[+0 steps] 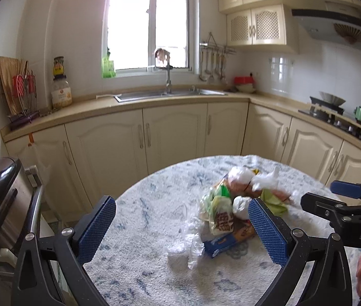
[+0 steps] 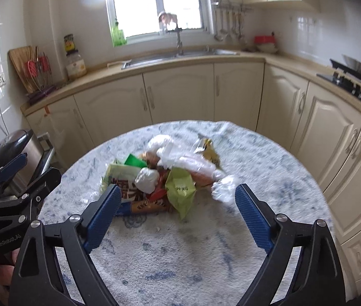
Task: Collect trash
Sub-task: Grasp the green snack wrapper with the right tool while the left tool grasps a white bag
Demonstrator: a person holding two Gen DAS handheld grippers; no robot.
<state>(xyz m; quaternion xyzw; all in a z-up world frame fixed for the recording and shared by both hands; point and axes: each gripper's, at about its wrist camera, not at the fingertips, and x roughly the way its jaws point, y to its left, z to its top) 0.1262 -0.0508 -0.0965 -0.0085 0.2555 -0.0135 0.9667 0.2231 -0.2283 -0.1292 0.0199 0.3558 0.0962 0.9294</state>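
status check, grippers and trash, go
Left hand-held gripper open, empty. Right hand-held gripper open, empty. Trash pile loose on the round table, untouched, just ahead of both. Nothing in the way.

Left wrist: we're looking forward and down over the round table (image 1: 134,267), sink wall (image 1: 165,94) ahead | Right wrist: we face likewise, nearer the trash pile (image 2: 162,178) | Shared: table, pile, sink counter, each other's gripper.
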